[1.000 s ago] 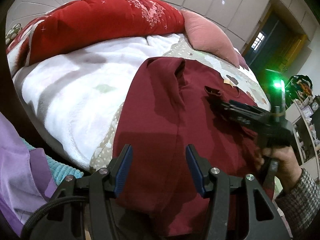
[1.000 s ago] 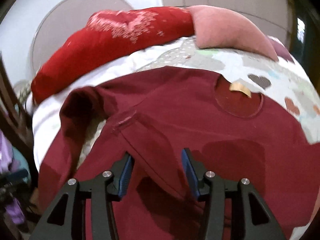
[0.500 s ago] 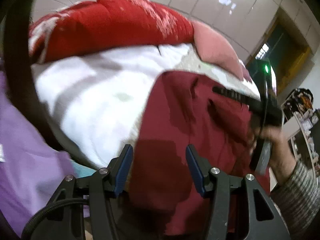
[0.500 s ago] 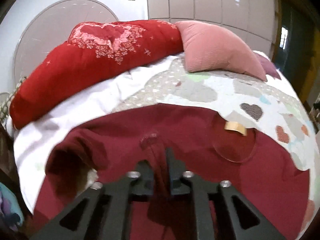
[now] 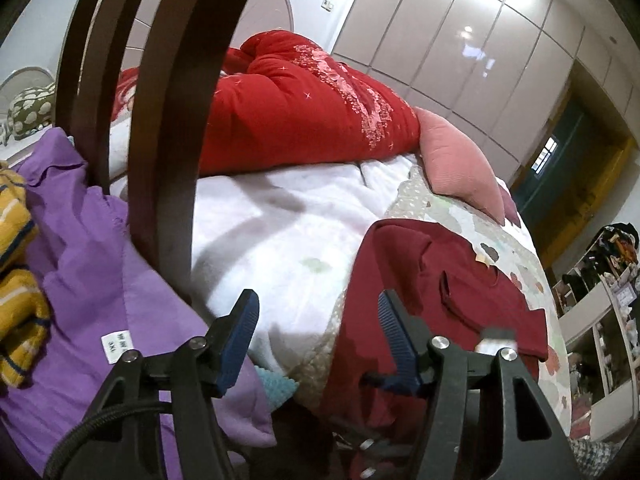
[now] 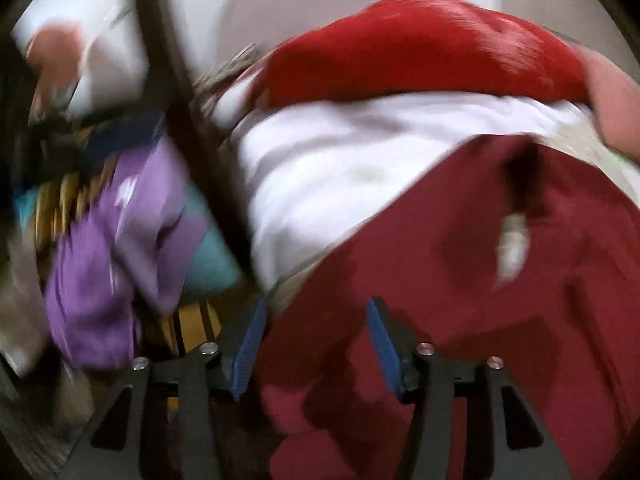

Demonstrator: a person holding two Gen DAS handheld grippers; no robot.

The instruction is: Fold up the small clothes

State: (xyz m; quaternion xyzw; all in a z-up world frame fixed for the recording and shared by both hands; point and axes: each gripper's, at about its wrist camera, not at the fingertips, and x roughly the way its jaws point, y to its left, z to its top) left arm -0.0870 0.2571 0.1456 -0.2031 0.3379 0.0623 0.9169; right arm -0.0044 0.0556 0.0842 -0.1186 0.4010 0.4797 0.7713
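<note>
While the maroon shirt (image 5: 448, 280) lies on the bed (image 5: 288, 236) | left gripper (image 5: 316, 320) – released | right gripper (image 6: 316, 340) – released

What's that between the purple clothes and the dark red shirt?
In the left wrist view, a brown wooden chair slat and fluffy white blanket lie between the purple garment and the dark red shirt.

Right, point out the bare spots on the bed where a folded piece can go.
Free: the white blanket between the red quilt and the maroon shirt. Free too, but narrower: the heart-print cover between shirt and pink pillow. Crowded: the chair side, piled with a purple garment and yellow striped knit.
</note>
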